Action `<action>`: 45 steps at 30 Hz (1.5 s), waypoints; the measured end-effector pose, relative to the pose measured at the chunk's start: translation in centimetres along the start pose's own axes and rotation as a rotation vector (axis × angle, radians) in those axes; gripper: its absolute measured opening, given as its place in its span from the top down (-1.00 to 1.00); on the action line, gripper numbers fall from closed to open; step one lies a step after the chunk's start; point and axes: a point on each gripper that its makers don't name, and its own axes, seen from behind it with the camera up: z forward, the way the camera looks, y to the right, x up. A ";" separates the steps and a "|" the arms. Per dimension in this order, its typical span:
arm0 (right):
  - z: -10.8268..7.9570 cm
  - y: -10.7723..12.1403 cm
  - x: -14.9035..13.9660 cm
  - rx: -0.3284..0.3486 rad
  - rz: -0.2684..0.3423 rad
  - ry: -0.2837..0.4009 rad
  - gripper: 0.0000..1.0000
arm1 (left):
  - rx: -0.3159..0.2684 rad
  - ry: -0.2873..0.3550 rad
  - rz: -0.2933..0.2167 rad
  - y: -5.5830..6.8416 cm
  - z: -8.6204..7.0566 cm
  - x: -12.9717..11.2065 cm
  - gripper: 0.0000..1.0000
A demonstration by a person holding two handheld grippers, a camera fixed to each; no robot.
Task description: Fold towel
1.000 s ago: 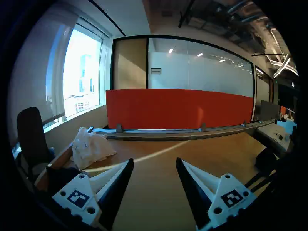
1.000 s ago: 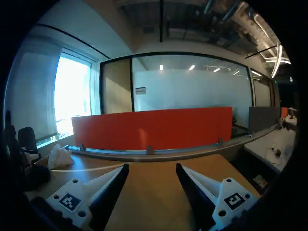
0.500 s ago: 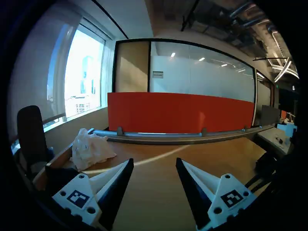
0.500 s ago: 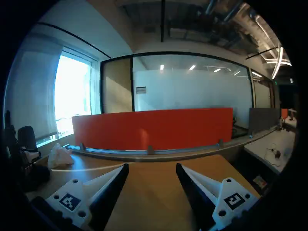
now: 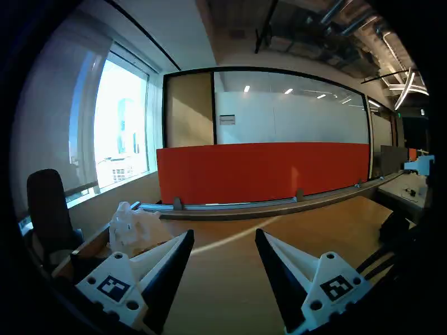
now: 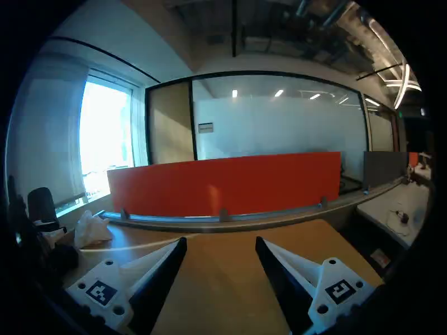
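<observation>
A crumpled white towel [image 5: 131,230] lies at the far left of the wooden desk [image 5: 234,279], close to the window side. In the right gripper view the same towel [image 6: 91,229] is a small white heap far off to the left. My left gripper [image 5: 223,245] hovers over the desk, open, with nothing between its fingers; the towel sits ahead and to its left, partly behind the left finger. My right gripper [image 6: 220,251] is also open and holds nothing, well to the right of the towel.
An orange partition [image 5: 262,170] on a metal rail closes off the desk's far edge. A dark office chair [image 5: 49,206] stands at the left by the window. Dark objects [image 6: 53,257] sit near the towel. Another desk [image 6: 391,215] lies to the right.
Both views have tilted and shifted slightly; the towel now sits lower and nearer the left finger in the left gripper view. Both grippers stay open.
</observation>
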 end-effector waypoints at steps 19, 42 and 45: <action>-0.4 -1.5 -0.6 -0.009 0.007 0.009 -0.90 | 0.017 0.060 0.037 -1.8 -1.0 -6.6 -0.61; 1.6 -2.2 -6.5 0.000 -0.021 0.016 -0.90 | 0.003 0.091 -0.006 -1.8 0.6 -14.4 -0.61; 1.6 -2.1 -6.7 -0.001 -0.020 0.015 -0.91 | 0.006 0.091 -0.012 -2.0 0.7 -14.9 -0.61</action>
